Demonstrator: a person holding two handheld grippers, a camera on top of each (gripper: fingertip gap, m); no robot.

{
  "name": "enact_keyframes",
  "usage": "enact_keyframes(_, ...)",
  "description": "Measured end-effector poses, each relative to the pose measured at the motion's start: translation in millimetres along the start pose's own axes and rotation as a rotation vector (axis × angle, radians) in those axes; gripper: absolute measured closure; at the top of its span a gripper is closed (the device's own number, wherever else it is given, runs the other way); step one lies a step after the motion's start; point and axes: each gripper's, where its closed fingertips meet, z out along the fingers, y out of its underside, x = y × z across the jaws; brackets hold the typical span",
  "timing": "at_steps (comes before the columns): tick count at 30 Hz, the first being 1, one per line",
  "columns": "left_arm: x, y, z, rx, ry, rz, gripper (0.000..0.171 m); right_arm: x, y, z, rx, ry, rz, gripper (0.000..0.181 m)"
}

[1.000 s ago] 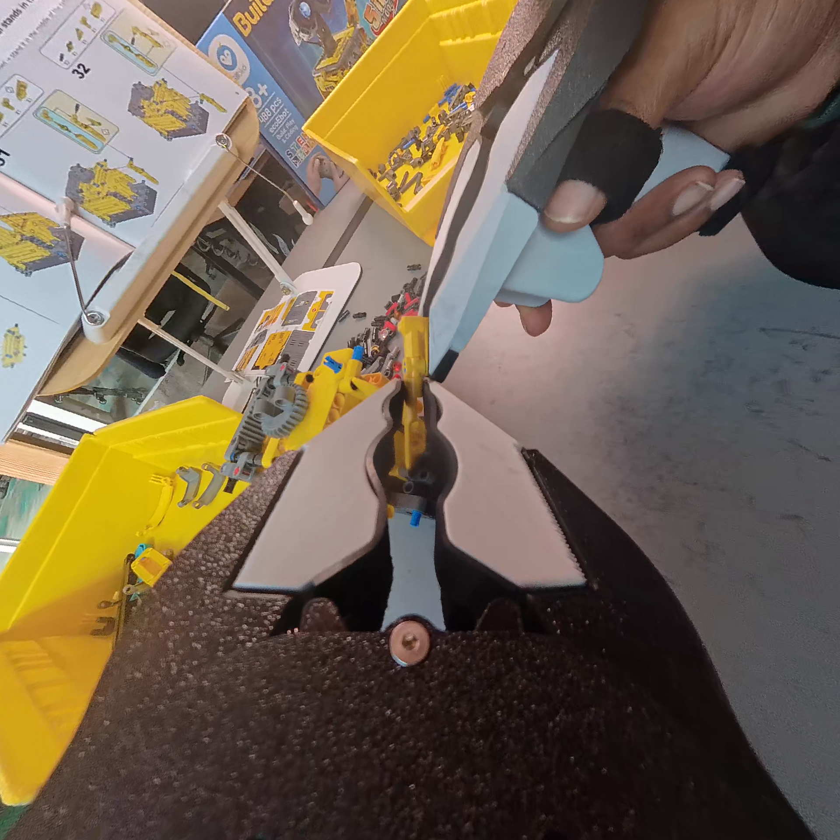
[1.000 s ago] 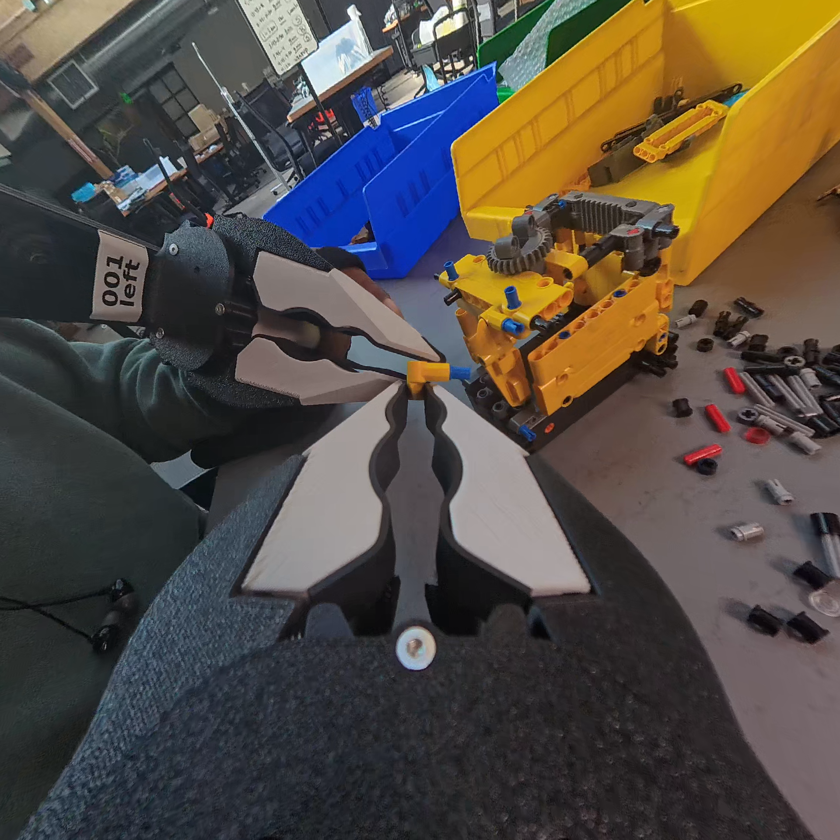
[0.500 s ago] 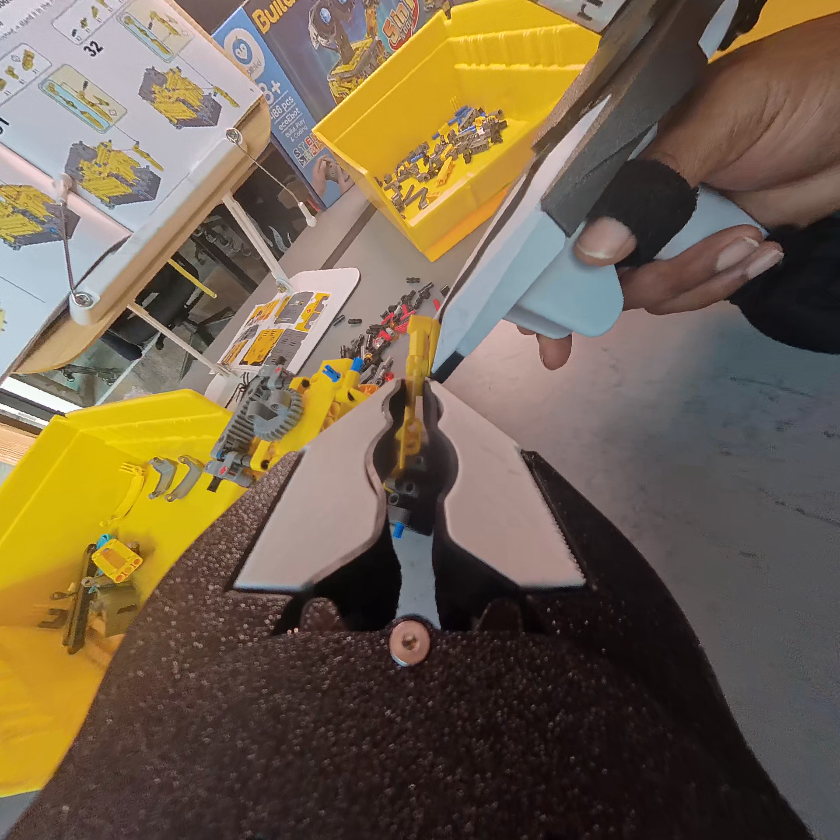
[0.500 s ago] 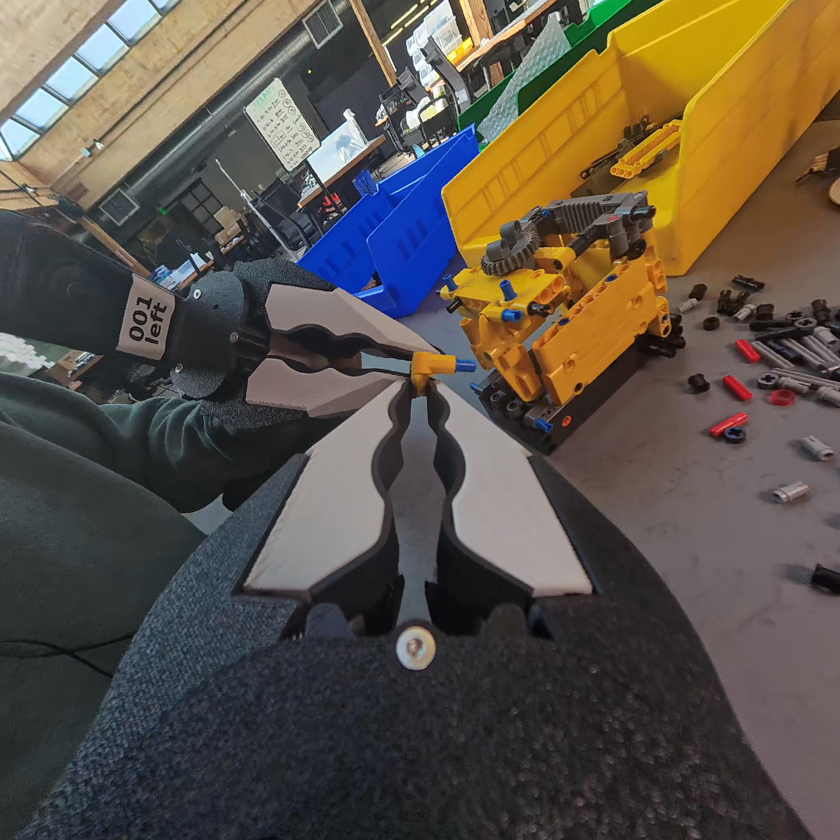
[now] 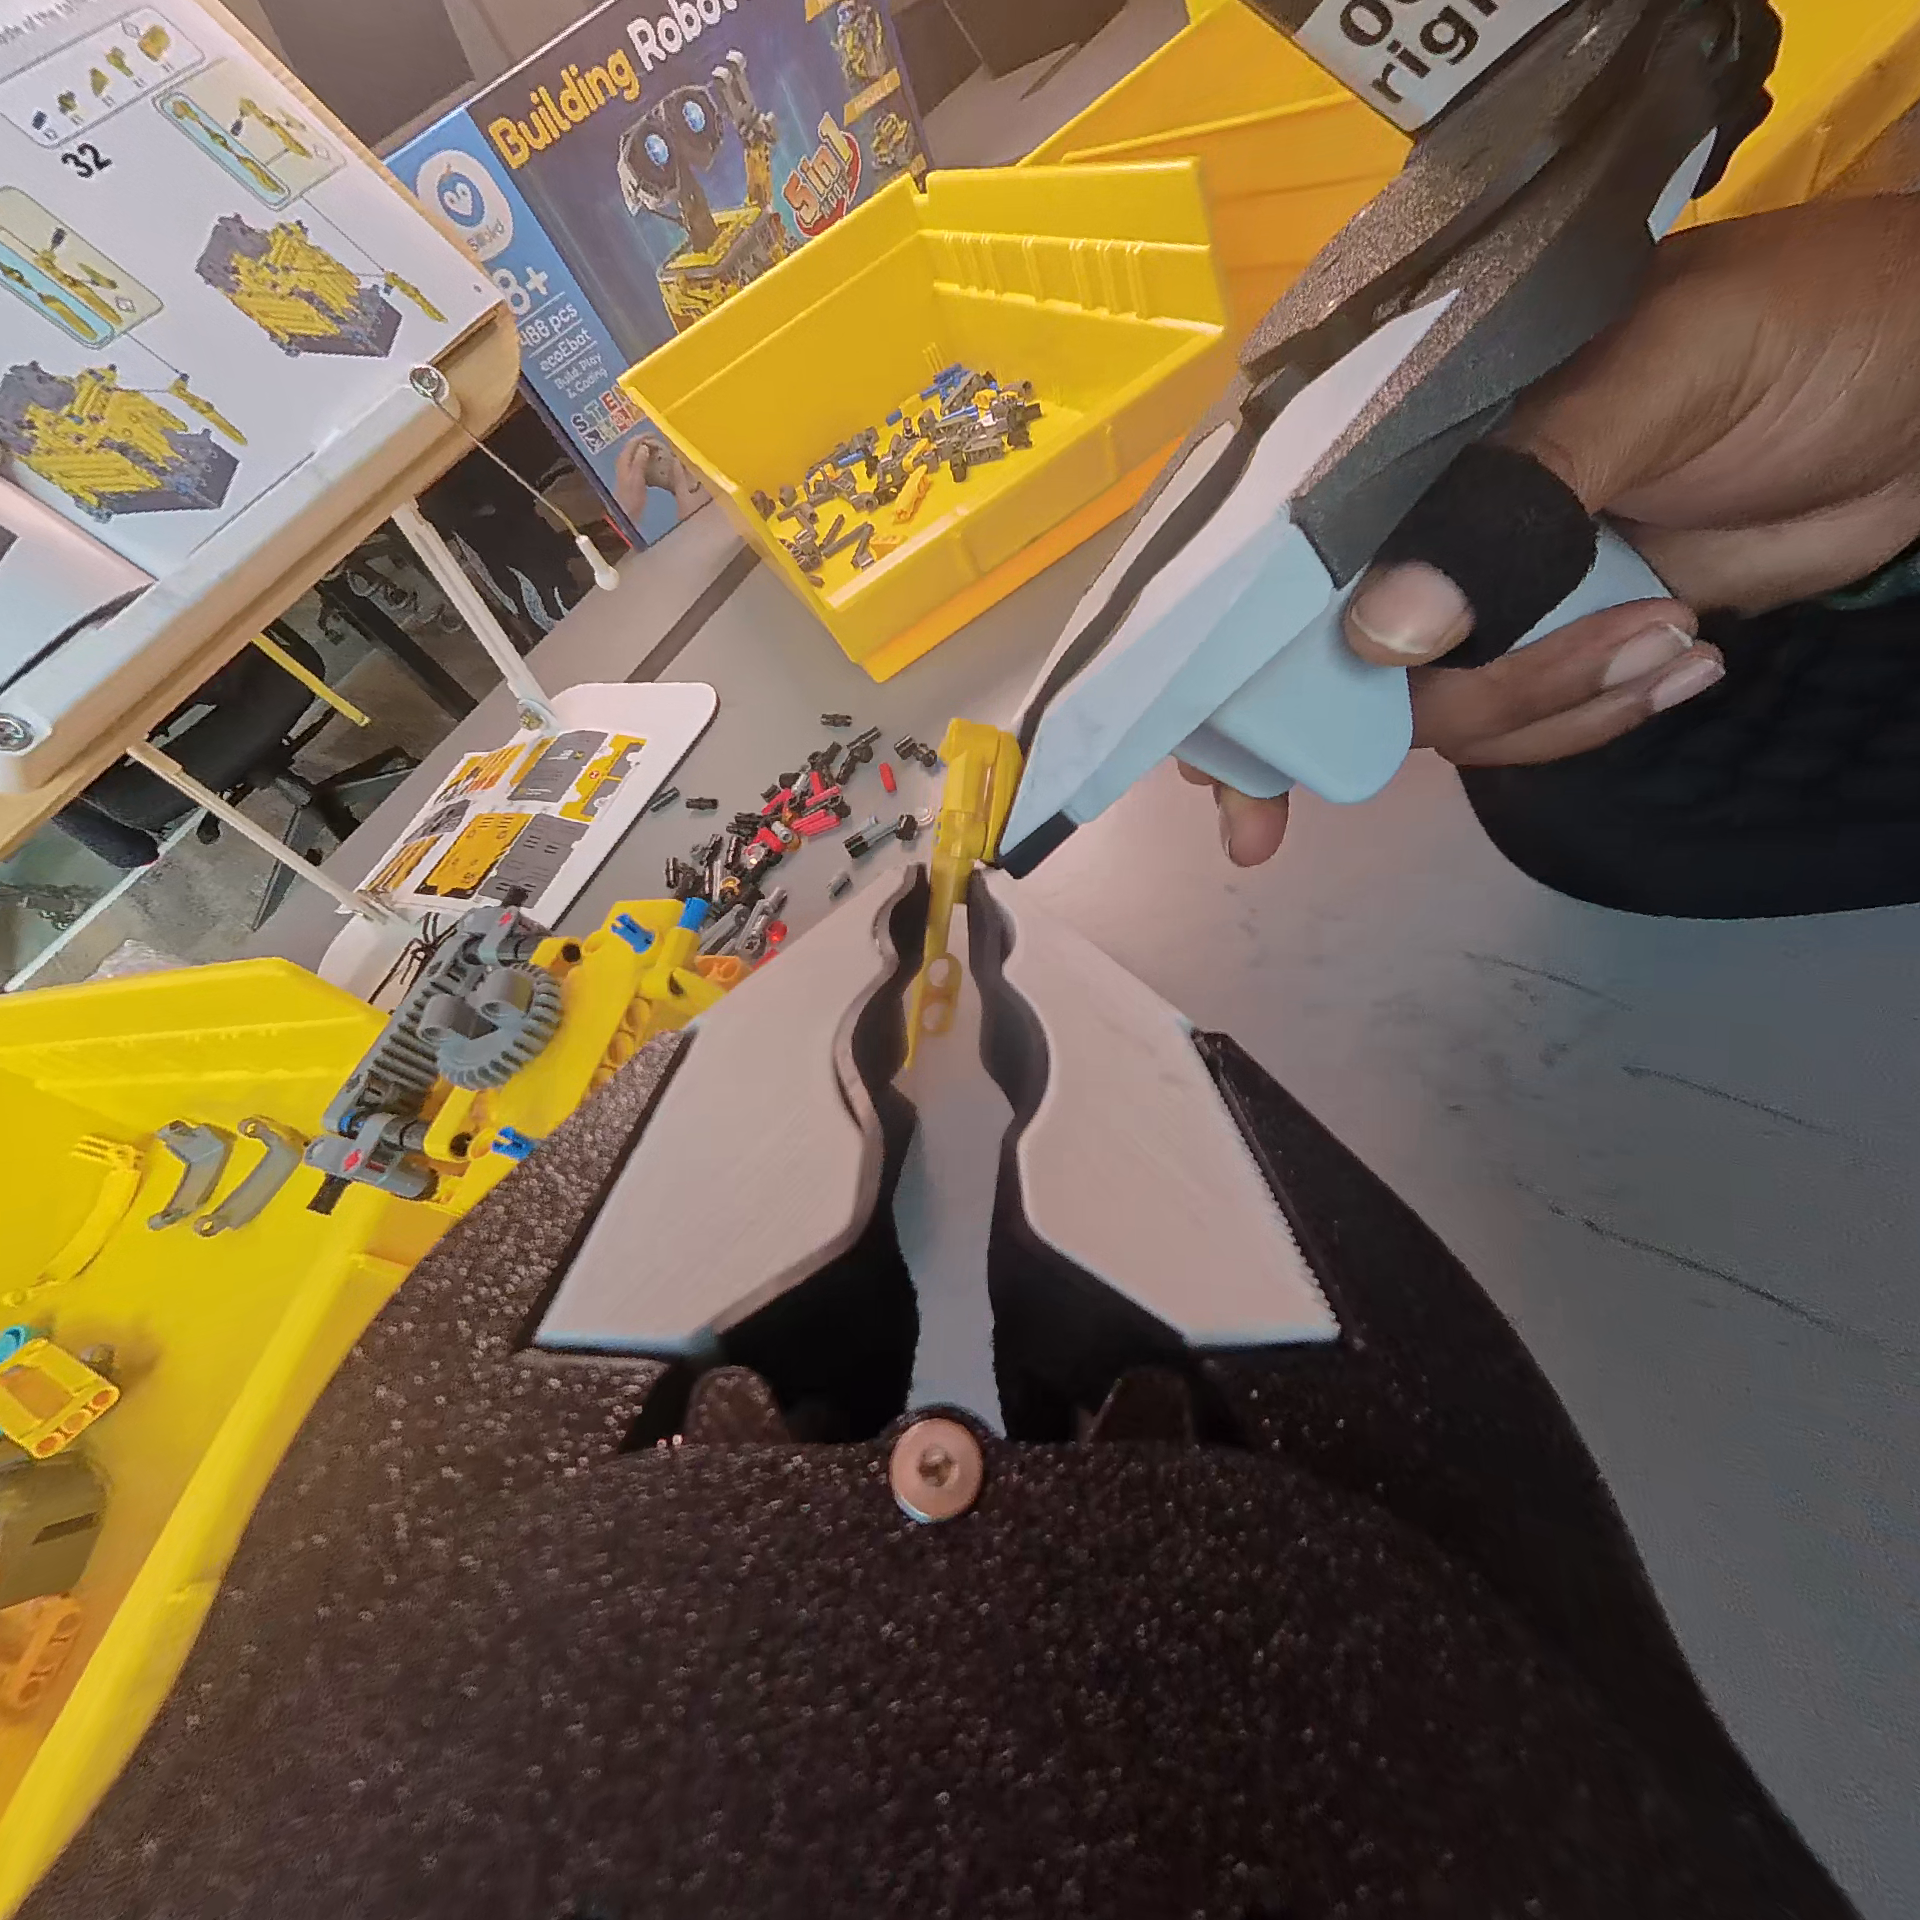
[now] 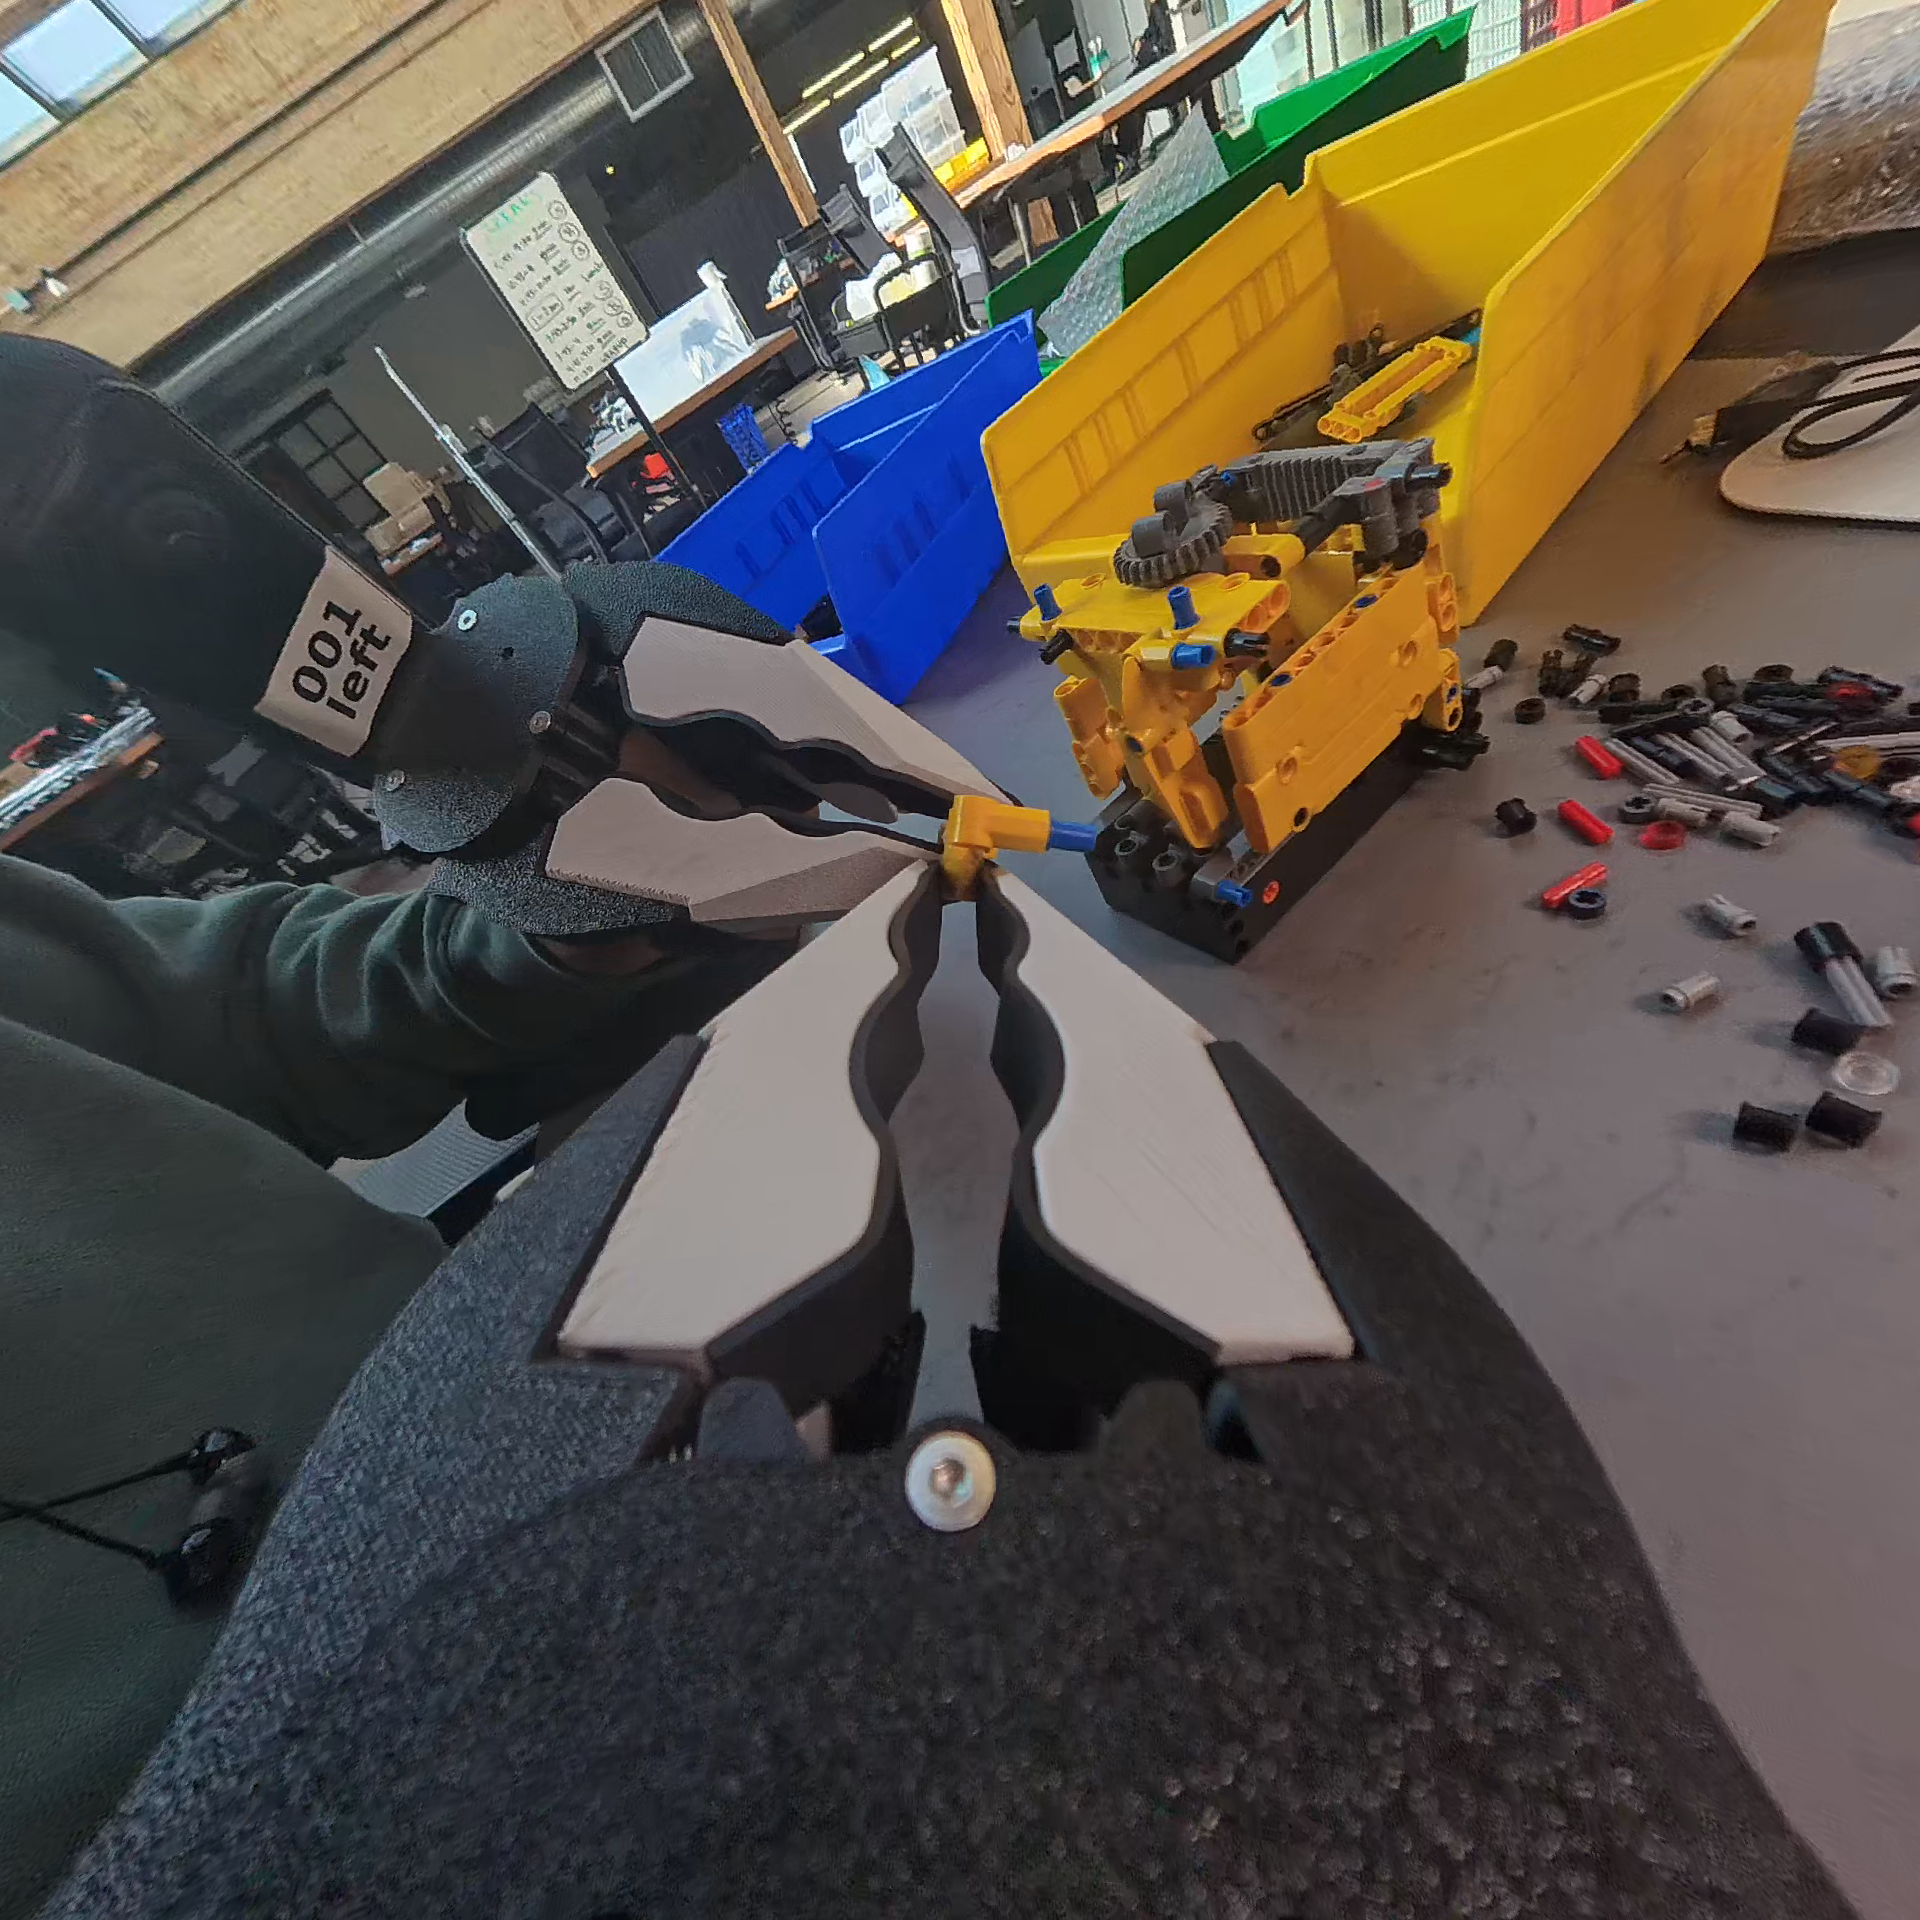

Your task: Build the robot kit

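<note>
Yellow angled piece [image 6: 982, 831] sits pinched between both your grippers above the grey table [image 6: 1558, 1195], near its front edge. Your left gripper [image 5: 943, 894] has its jaws pressed together on the thin perforated yellow arm of that piece, which runs back between the fingers. Your right gripper [image 6: 961, 883] closes its tips on the lower stub of the same piece, and a blue pin [image 6: 1070, 833] pokes from the piece's free end toward the yellow and black model [image 6: 1278, 707] just beyond it. Loose small parts [image 6: 1745, 769] lie scattered on the table to the right of the model. A long yellow bin [image 6: 1538, 312] stands behind the model, with blue bins [image 6: 883, 561] beside it. From the left wrist view, a smaller yellow bin [image 5: 935, 436] holding parts sits farther back, with an instruction sheet [image 5: 540, 810] flat on the table.
</note>
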Motion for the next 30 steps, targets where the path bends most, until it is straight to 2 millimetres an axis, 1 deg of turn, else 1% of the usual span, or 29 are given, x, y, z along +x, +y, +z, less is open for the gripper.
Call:
enact_keyframes(3, 2.0, 0.6, 1.0, -0.006, 0.000, -0.002, 0.166, -0.1, 4.1, -3.3, -0.005, 0.011, 0.006, 0.176)
enact_keyframes(4, -15.8, 0.7, -2.5, -0.004, -0.094, -0.020, 0.166, -2.6, 12.5, -2.9, -0.046, 0.005, -0.003, 0.176)
enact_keyframes(5, -38.4, -4.3, -12.7, 0.033, -0.142, -0.069, 0.166, -5.4, 26.5, -0.4, -0.087, 0.002, -0.002, 0.176)
enact_keyframes(6, -38.3, -8.0, -16.5, 0.062, -0.086, -0.143, 0.167, -5.0, 28.9, -1.7, -0.084, 0.015, 0.002, 0.176)
enact_keyframes(7, -13.2, -2.9, -9.3, 0.020, -0.028, -0.052, 0.166, -1.7, 17.8, -6.4, -0.044, 0.043, -0.020, 0.176)
enact_keyframes(8, 12.5, -0.5, -1.9, -0.001, 0.016, 0.055, 0.165, -0.7, 13.4, -9.1, -0.057, 0.054, -0.064, 0.176)
enact_keyframes(9, 12.1, -4.9, -2.1, 0.003, 0.003, 0.069, 0.165, -0.5, 16.3, -11.4, -0.097, 0.057, -0.108, 0.176)
enact_keyframes(10, -2.7, -17.5, -9.1, 0.061, 0.000, -0.050, 0.165, 1.8, 25.2, -14.7, -0.158, 0.059, -0.117, 0.176)
enact_keyframes(11, -11.1, -25.4, -15.1, 0.098, 0.051, -0.176, 0.166, 7.4, 36.3, -19.3, -0.223, 0.077, -0.130, 0.176)
enact_keyframes(12, -11.6, -24.8, -16.0, 0.100, 0.085, -0.213, 0.165, 12.8, 48.0, -24.6, -0.294, 0.093, -0.150, 0.175)
enact_keyframes(14, 3.1, -20.6, -11.2, 0.091, 0.174, -0.249, 0.165, 17.9, 59.9, -33.4, -0.385, 0.105, -0.191, 0.175)
enact_keyframes(15, 9.2, -22.2, -9.4, 0.099, 0.241, -0.315, 0.165, 25.8, 66.2, -37.1, -0.448, 0.143, -0.243, 0.175)
enact_keyframes(17, 15.5, -31.6, -11.0, 0.152, 0.395, -0.480, 0.165, 39.4, 78.0, -41.4, -0.561, 0.190, -0.344, 0.175)
enact_keyframes(19, 16.0, -35.8, -14.3, 0.193, 0.506, -0.601, 0.165, 48.3, 86.6, -41.2, -0.623, 0.202, -0.387, 0.175)
enact_keyframes(21, 17.7, -37.2, -17.9, 0.218, 0.603, -0.690, 0.165, 53.7, 92.7, -39.0, -0.656, 0.200, -0.410, 0.175)
enact_keyframes(24, 13.8, -37.1, -20.1, 0.248, 0.682, -0.812, 0.165, 54.3, 93.1, -36.4, -0.676, 0.183, -0.420, 0.172)
enact_keyframes(27, 5.8, -37.3, -24.3, 0.291, 0.730, -0.921, 0.165, 54.3, 93.2, -36.7, -0.689, 0.166, -0.422, 0.169)
enact_keyframes(30, -3.4, -32.8, -27.2, 0.315, 0.744, -0.991, 0.165, 51.1, 94.0, -37.4, -0.702, 0.124, -0.409, 0.161)
